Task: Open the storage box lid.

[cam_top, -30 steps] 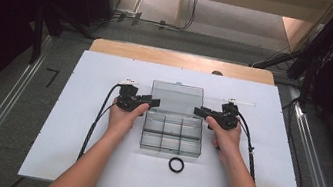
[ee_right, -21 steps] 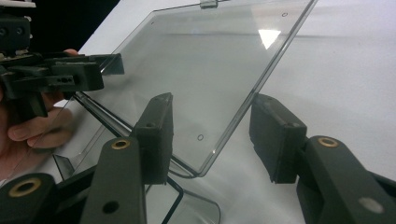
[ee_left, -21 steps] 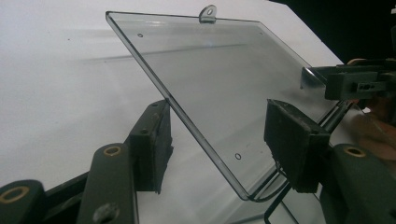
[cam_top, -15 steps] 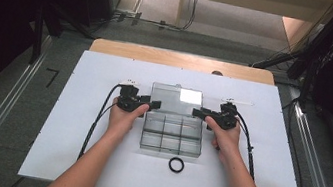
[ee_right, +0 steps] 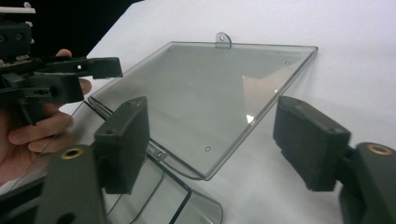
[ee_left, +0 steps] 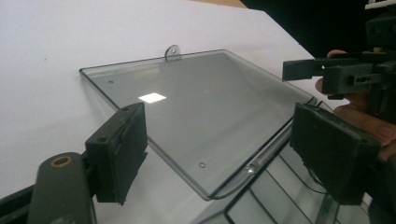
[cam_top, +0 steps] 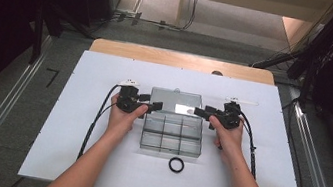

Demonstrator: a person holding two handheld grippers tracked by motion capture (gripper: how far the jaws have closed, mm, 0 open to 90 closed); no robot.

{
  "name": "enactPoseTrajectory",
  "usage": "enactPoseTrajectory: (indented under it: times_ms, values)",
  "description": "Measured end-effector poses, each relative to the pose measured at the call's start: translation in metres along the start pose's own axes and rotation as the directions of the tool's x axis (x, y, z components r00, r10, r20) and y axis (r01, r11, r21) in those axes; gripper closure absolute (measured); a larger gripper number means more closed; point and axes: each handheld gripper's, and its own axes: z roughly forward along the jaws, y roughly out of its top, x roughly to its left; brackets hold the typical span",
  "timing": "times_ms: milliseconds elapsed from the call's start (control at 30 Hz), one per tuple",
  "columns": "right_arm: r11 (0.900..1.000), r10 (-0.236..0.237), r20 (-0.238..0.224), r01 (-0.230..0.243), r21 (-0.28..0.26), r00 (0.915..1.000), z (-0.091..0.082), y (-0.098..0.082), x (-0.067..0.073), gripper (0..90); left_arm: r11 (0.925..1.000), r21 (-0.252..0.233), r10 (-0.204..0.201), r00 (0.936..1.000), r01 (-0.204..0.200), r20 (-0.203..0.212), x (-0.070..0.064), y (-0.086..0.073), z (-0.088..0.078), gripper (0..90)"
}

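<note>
Both grippers, left gripper (cam_top: 156,106) and right gripper (cam_top: 198,111), have just been opening and are now standing wide, empty, flanking the clear plastic compartment box (cam_top: 172,133) mid-table (cam_top: 79,90), lid (cam_top: 175,102) lying flat. We're judging it light, slippery, brittle; gripping its side walls suits best.

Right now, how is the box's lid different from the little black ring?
The lid is a clear, flat, four-cornered sheet; the ring is black, round and has a hole through it. The lid is far bigger than the ring. The lid lies open behind the box, joined to it, while the ring lies alone in front of the box. Both rest on the white table, untouched.
</note>
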Motion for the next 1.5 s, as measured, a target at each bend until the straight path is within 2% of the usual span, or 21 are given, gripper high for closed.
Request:
enactPoseTrajectory:
  times_ms: [67, 200, 267, 400, 633, 933, 1100, 1300, 1500]
  values:
    - [1.000, -0.024, 0.005, 0.024, -0.001, 0.9997, -0.003, 0.001, 0.004, 15.7, 0.9998, -0.004, 0.021, 0.9998, -0.021, 0.004, -0.003, 0.001, -0.003, 15.6]
    - [0.997, -0.076, 0.000, 0.076, -0.004, 0.9971, -0.008, 0.002, 0.012, 8.9, 0.9992, -0.022, 0.035, 0.9990, -0.034, 0.030, -0.007, 0.002, -0.009, 11.9]
    - [0.995, -0.102, -0.006, 0.102, -0.003, 0.9948, -0.011, 0.002, 0.016, 8.0, 0.9987, -0.027, 0.044, 0.9981, -0.043, 0.043, -0.009, 0.001, -0.012, 9.5]
    - [0.989, -0.149, -0.010, 0.149, -0.005, 0.9888, -0.016, 0.003, 0.024, 6.6, 0.9968, -0.027, 0.077, 0.9961, -0.075, 0.043, -0.012, 0.000, -0.019, 4.3]
    - [0.982, -0.187, -0.036, 0.187, -0.012, 0.9817, -0.024, 0.002, 0.034, 2.6, 0.9928, -0.043, 0.114, 0.9918, -0.112, 0.058, -0.019, -0.003, -0.032, 0.1]
    - [0.970, -0.242, -0.049, 0.242, 0.000, 0.9691, -0.029, -0.003, 0.047, 0.0, 0.9843, -0.062, 0.169, 0.9834, -0.165, 0.065, -0.029, -0.006, -0.051, 0.0]
    - [0.961, -0.274, -0.022, 0.275, 0.018, 0.9613, -0.031, -0.006, 0.055, 0.0, 0.9805, -0.079, 0.185, 0.9802, -0.180, 0.069, -0.033, -0.008, -0.062, 0.0]
    - [0.955, -0.295, -0.022, 0.295, 0.021, 0.9553, -0.034, -0.010, 0.063, 0.0, 0.9767, -0.090, 0.201, 0.9776, -0.195, 0.064, -0.035, -0.013, -0.073, 0.0]
    - [0.949, -0.312, -0.034, 0.313, 0.030, 0.9493, -0.039, -0.014, 0.069, 0.0, 0.9761, -0.096, 0.201, 0.9779, -0.195, 0.057, -0.036, -0.018, -0.082, 0.0]
